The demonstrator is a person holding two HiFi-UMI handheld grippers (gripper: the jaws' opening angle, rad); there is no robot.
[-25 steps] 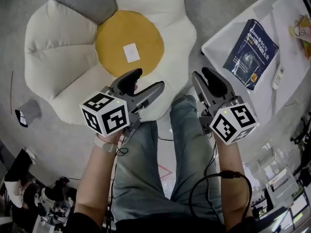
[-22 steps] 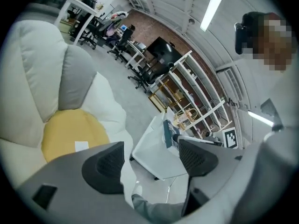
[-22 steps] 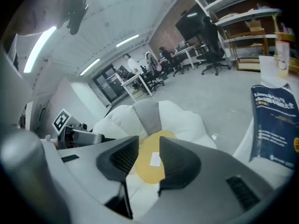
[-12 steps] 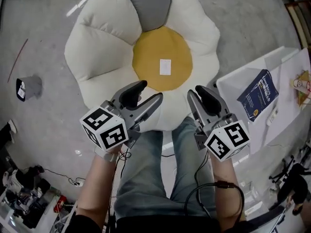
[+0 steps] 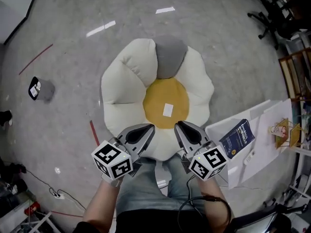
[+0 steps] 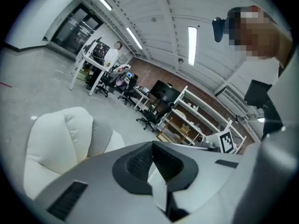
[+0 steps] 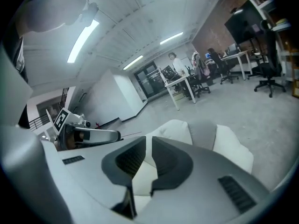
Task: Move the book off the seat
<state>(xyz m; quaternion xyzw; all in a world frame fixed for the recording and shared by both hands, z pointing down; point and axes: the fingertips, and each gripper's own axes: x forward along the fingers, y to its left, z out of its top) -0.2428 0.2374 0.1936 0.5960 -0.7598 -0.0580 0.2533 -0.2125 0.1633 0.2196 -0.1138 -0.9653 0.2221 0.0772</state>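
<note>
The dark blue book [image 5: 237, 138] lies on a white table [image 5: 265, 123] at the right, off the seat. The seat is a white flower-shaped cushion [image 5: 127, 89] with a yellow centre [image 5: 166, 101] and one grey petal; nothing lies on it but a small white label. Both grippers hover side by side over its near edge, above the person's knees. My left gripper [image 5: 147, 128] [image 6: 152, 146] is shut with nothing in it. The jaws of my right gripper [image 5: 181, 126] [image 7: 148, 141] are closing, a narrow gap still between them and nothing in it. The cushion [image 6: 60, 139] [image 7: 201, 134] shows beyond both pairs of jaws.
A small grey object [image 5: 40, 89] sits on the concrete floor at the left, and a red tape line [image 5: 95, 131] runs beside the cushion. Office chairs [image 5: 272, 13] and a wooden shelf [image 5: 294, 72] stand at the right. Cables [image 5: 53, 193] lie at the lower left.
The head view has risen, so the cushion and the book look smaller and farther off. Both grippers' jaws have come together from wide open. The book stays on the white table.
</note>
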